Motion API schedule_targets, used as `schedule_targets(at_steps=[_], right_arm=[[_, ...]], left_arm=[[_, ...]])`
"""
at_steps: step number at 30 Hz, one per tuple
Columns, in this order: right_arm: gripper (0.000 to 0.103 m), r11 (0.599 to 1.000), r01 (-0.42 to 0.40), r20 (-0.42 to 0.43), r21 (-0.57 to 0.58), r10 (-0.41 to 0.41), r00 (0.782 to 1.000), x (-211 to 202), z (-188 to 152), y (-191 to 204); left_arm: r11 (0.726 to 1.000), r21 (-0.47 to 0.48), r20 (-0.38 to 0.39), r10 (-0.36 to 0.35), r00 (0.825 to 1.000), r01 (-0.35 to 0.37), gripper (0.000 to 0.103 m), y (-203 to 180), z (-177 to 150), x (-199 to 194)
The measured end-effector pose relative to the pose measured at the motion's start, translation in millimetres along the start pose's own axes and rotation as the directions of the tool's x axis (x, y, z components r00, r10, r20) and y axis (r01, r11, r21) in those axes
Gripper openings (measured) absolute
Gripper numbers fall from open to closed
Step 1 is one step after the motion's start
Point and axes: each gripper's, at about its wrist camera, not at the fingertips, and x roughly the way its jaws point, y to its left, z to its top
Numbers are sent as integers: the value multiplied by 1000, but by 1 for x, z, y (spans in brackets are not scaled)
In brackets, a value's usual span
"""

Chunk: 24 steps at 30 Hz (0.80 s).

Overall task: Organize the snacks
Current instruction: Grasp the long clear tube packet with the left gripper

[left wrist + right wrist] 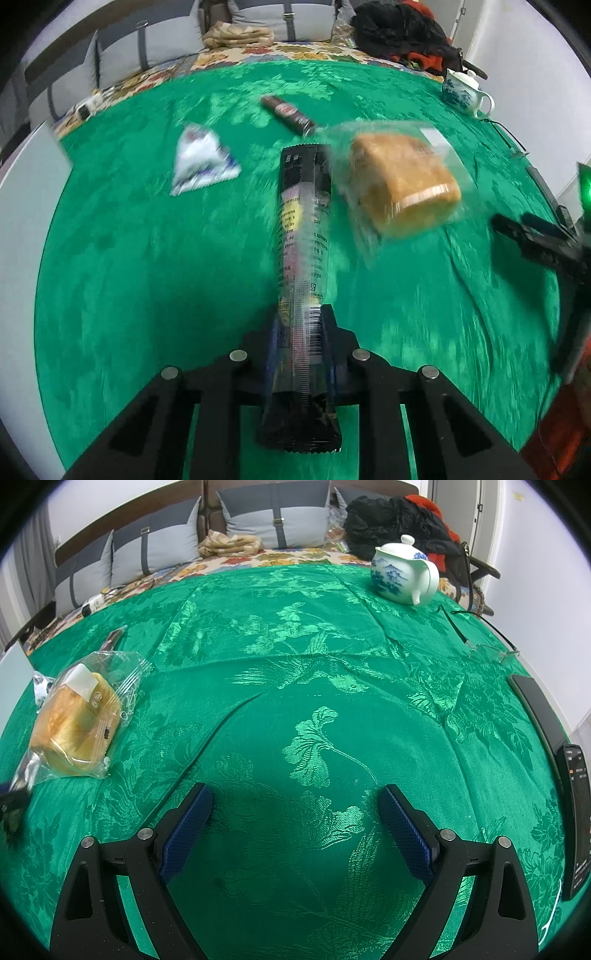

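Observation:
My left gripper (300,325) is shut on a long black snack stick packet (301,236) and holds it pointing away over the green tablecloth (147,277). A bagged bread loaf (402,184) lies just right of the packet's far end; it also shows at the left of the right wrist view (79,723). A white triangular packet (203,158) lies to the left, and a small dark bar (288,112) lies farther back. My right gripper (295,805) is open and empty above bare cloth; it shows at the right edge of the left wrist view (535,243).
A white and blue teapot (404,572) stands at the back right. Glasses (484,642) and two dark phones (537,709) lie along the right edge. A sofa with cushions (155,550) and a black coat (391,520) is behind the table.

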Motion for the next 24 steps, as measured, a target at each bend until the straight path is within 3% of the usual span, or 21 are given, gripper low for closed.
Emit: schedule_targets(at_steps=[3, 5, 9, 13, 16, 20, 24], right_arm=[[94, 1000, 0, 0, 0, 0, 1000, 0, 0, 0], [94, 1000, 0, 0, 0, 0, 1000, 0, 0, 0], [94, 1000, 0, 0, 0, 0, 1000, 0, 0, 0], [94, 1000, -1, 0, 0, 1, 1000, -1, -1, 0], [94, 1000, -1, 0, 0, 1, 1000, 0, 0, 0], [94, 1000, -1, 0, 0, 1, 1000, 0, 0, 0], [94, 1000, -1, 0, 0, 1, 1000, 0, 0, 0]], left_arm=[[998, -58, -5, 9, 1000, -9, 22, 11, -37, -18], [996, -89, 1, 30, 1000, -29, 31, 21, -58, -30], [990, -110, 31, 94, 995, -90, 80, 31, -68, -38], [992, -85, 31, 98, 995, -95, 81, 21, -55, -26], [989, -18, 19, 145, 989, -145, 82, 6, -50, -13], [989, -87, 58, 123, 991, -117, 87, 11, -52, -11], [989, -77, 78, 133, 988, -127, 98, 9, -55, -9]])
